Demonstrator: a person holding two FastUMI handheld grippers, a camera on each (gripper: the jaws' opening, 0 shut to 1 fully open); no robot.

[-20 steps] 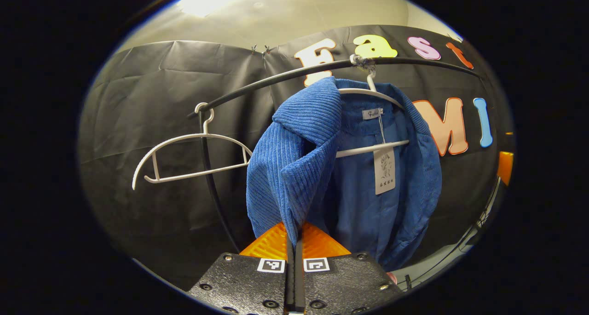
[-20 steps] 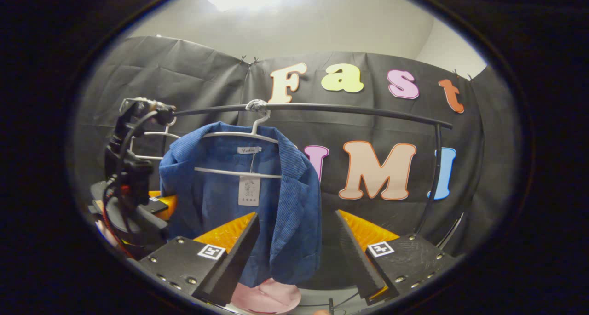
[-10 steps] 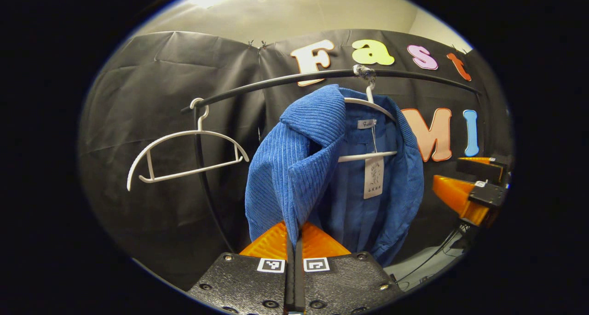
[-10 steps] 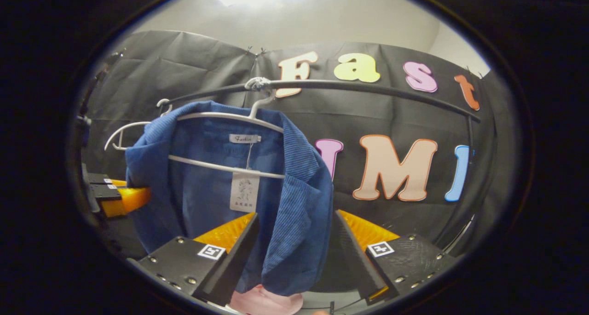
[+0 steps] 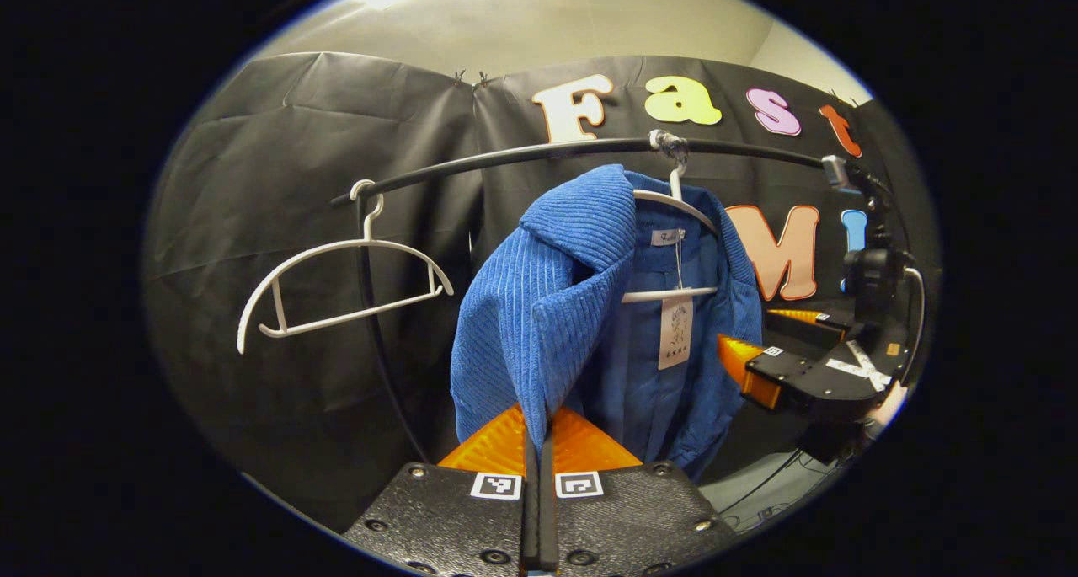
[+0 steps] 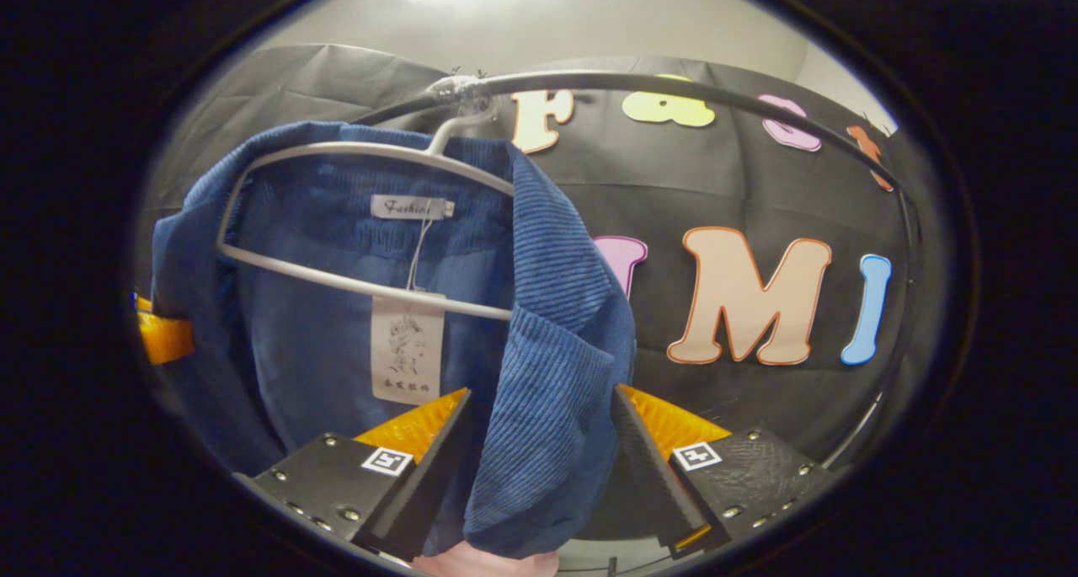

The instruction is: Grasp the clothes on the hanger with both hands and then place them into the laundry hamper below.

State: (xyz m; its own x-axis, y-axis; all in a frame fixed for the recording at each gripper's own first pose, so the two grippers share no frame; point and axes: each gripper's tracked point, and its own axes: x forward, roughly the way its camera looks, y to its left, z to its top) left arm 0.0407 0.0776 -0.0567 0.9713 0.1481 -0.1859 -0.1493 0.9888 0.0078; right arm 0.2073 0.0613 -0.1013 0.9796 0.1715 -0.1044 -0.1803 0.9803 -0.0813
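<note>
A: Item one, hidden or unclear?
B: The blue jacket (image 5: 581, 307) has its lower hem cut off behind the gripper bodies in both views. Its paper tag (image 6: 407, 349) is too small to read. A pink shape (image 6: 484, 563) at the bottom edge of the right gripper view is mostly covered by the jacket; what it is cannot be told.

A: Item two, jacket against grippers?
B: The jacket hangs on a white hanger (image 5: 674, 215), hooked to the black rail (image 5: 522, 154). Left gripper (image 5: 539, 442): fingers clenched together on the edge of the jacket's front panel, cloth running up from between them. Right gripper (image 6: 539, 442): released, fingers spread wide, the jacket's other front edge hanging between them; whether either finger touches the cloth cannot be told. In the left gripper view the right gripper sits just beside the jacket's far edge.

A: Item three, containers?
B: None can be made out.

A: Other stock?
B: One bare white hanger (image 5: 337, 282) on the rail's end, well apart from the jacket.
</note>
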